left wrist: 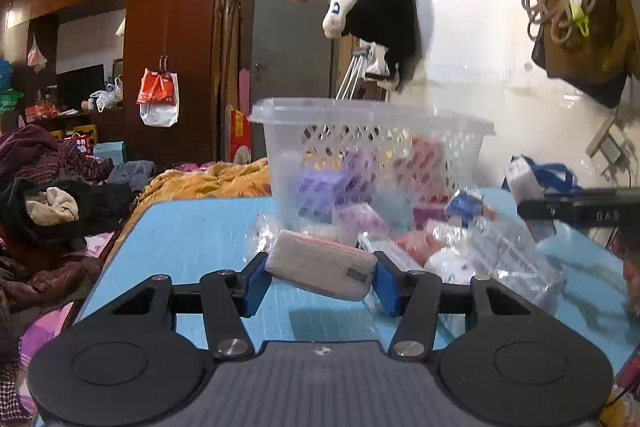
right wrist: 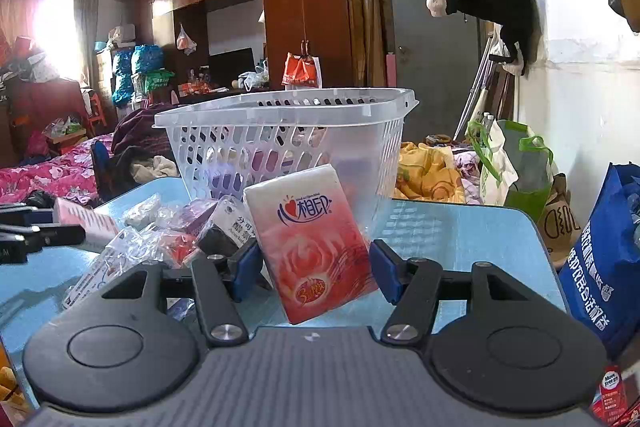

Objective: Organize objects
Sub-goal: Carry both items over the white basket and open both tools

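Partway done: clear basket [right wrist: 280,131] at frame centre already holding some packets. Left gripper [left wrist: 320,277] jaws clamping a white tissue pack [left wrist: 320,269], right gripper [right wrist: 310,267] jaws clamping a red tissue pack [right wrist: 310,243], both low centre. Loose packets [left wrist: 460,247] left on the blue desk [left wrist: 180,235], right of centre.

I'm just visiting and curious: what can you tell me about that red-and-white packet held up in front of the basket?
The tissue pack is a soft, glossy plastic-wrapped packet, white at the top fading to red with a rose print and a heart logo with Chinese characters. It stands nearly upright, tilted slightly, clamped between the right gripper blue pads, lifted above the blue table.
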Demonstrator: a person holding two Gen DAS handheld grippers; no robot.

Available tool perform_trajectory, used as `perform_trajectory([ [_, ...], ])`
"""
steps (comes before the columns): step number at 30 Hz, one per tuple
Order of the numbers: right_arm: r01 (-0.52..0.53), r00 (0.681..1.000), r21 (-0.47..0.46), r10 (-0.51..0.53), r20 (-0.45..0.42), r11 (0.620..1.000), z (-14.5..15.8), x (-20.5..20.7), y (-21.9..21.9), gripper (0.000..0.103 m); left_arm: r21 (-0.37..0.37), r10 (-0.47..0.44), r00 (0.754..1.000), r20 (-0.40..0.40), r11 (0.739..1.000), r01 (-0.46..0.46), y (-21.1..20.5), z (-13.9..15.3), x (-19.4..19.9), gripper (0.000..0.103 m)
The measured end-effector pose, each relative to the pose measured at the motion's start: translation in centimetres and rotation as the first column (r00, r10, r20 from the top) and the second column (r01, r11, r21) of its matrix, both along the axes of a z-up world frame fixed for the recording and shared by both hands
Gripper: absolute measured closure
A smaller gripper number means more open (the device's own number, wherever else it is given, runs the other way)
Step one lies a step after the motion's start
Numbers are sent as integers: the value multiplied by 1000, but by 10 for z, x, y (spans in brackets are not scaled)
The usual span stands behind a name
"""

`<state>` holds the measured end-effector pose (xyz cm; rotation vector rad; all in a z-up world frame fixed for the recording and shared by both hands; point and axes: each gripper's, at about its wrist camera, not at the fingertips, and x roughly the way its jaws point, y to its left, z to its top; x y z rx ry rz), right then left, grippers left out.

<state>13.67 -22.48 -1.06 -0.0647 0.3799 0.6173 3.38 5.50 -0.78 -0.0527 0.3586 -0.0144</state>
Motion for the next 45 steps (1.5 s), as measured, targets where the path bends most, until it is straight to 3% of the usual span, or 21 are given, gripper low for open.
perform_trajectory([
  [7,-4,999,40,2,54,999,13,-10,-4,42,-46,-25,999,30,999,26,9,21,6,45],
  [14,-10,992,52,3,129,999,59,-15,7,42,-118,-70,994,84,990,80,12,59,22,45],
  [20,-15,987,47,7,159,999,93,10,29,42,-150,-86,988,127,983,105,7,97,53,45],
  [27,26,990,-2,-26,142,1000,106,63,58,42,-173,-76,993,94,981,92,-1,123,116,45],
  [31,70,991,-67,-61,118,995,95,87,73,42,-142,-64,997,32,987,68,-10,116,155,45],
  [33,69,993,-109,-58,106,992,88,92,81,35,-108,-33,999,26,993,35,-14,108,167,41],
  [34,79,992,-128,-66,106,989,85,91,84,21,-78,-16,1000,20,997,17,-17,103,173,29],
  [35,101,989,-135,-84,122,986,83,86,85,5,-61,4,1000,3,998,-4,-18,99,177,26],
  [36,112,984,-127,-93,149,986,81,78,84,0,-59,13,1000,-14,998,-14,-17,95,179,25],
  [39,99,985,-96,-84,149,990,82,58,71,0,-81,16,999,-49,997,-20,-10,89,169,25],
  [42,86,987,-67,-76,140,994,72,25,50,0,-108,37,999,11,994,-36,-6,87,117,24],
  [45,75,991,-46,-70,111,996,41,-10,29,0,-102,4,999,42,995,0,-11,70,60,17],
])
